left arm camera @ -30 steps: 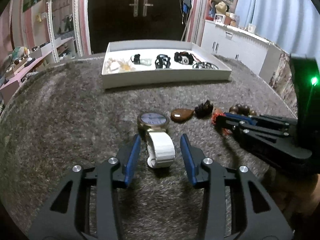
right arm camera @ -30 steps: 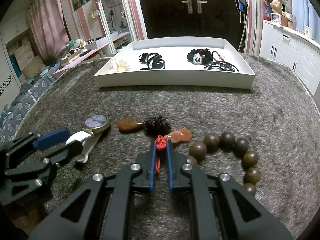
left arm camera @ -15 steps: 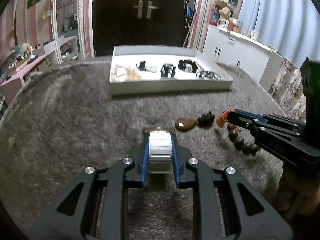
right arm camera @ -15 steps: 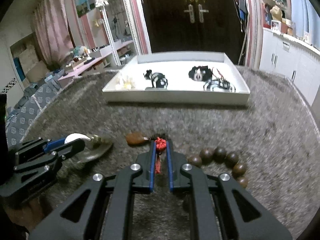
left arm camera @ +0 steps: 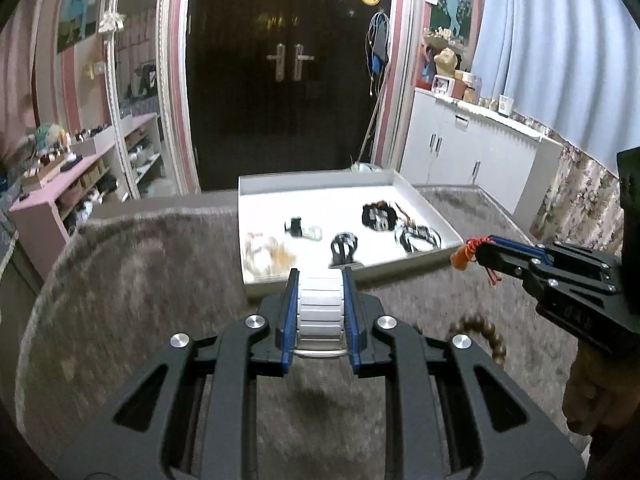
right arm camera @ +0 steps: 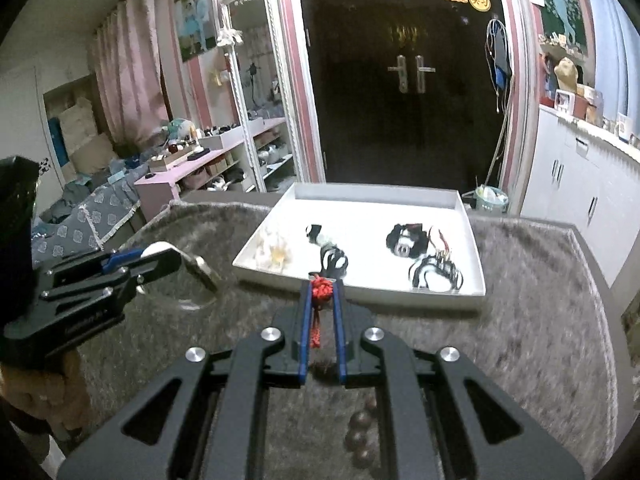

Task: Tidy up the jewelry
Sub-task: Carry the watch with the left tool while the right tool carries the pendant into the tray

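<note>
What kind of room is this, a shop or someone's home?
Most likely a home: a dark double door, a tall framed mirror, pink shelves crowded with small things, and white cabinets under blue curtains.

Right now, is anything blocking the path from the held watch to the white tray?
Nothing visible does. The left gripper holds the watch above the grey cloth, just short of the white tray; only its low near wall lies ahead.

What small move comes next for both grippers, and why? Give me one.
Probably carry both forward over the white tray. The left gripper is shut on the white watch band, the right gripper on the red knotted cord; both loads hang clear of the grey mat, short of the tray's near wall.
</note>
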`<state>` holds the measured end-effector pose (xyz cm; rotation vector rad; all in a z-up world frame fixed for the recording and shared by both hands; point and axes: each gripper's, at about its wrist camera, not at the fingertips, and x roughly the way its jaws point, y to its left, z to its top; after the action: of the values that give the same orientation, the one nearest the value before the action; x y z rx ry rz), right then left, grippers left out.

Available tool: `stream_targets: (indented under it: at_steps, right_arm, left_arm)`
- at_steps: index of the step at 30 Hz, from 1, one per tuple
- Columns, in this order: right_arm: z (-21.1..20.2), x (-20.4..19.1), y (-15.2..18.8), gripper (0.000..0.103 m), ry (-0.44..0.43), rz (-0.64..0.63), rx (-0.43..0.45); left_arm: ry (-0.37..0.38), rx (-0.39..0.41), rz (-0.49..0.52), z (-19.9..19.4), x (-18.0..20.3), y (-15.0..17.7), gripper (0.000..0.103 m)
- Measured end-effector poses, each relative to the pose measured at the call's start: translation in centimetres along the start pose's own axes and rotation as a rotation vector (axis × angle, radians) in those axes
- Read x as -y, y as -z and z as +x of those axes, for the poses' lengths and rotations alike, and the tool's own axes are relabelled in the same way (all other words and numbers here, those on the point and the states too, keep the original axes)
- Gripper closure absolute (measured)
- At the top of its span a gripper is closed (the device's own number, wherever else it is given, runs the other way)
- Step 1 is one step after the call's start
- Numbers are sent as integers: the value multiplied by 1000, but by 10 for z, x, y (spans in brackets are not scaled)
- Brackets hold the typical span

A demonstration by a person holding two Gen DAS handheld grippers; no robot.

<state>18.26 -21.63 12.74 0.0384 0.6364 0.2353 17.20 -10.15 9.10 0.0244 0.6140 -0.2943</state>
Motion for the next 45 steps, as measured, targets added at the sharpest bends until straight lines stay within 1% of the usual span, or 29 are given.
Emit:
stream_targets:
  at_steps: [4,9,12,16,18,21,23,26,28,35,38,41,45]
  right_arm:
    - [11,5,-21,94,8,-15,7]
    - [31,15,-38,94,1,8,1]
    - [48,22,-44,94,-3,34,-13]
    - [67,30,-51,94,-2,54,-20]
    - [81,35,-53,94,-2,67,-30]
    - [100,43,-51,94,-20,84,-51]
    - [113,46,-48,94,-24,89,-67]
    - [131,49,-44,94,2,78,-83]
    - [140,51,-41,94,22,66,-87]
    - [163,58,-22,94,25,78,-123]
    - [170,59,-17,94,30,71,-136]
    - [173,59,-13,94,35,63,-144]
    - [179,60,-8,94,40,61,-159]
  left_arm:
    - [-3,6,-7,15,-4,-23,85]
    - [3,-8,-31,43,-6,-40,85]
    - [3,-17,-39,63,-6,-47,85]
    - [26,-38,-70,89,-9,-53,85]
    - [27,-44,-74,102,-11,-54,85]
    - [12,-57,-62,120,-8,-54,85]
    - [6,-66,-71,133,-10,-53,85]
    - [4,-80,-77,148,-11,-50,85]
    - [17,-85,-83,159,-12,-48,85]
    - [55,-95,-102,183,-13,-38,85]
    - [48,-112,-98,192,-12,-31,85]
    - [35,-113,-88,194,-10,-26,85]
    - [33,-128,-99,198,-9,-17,85]
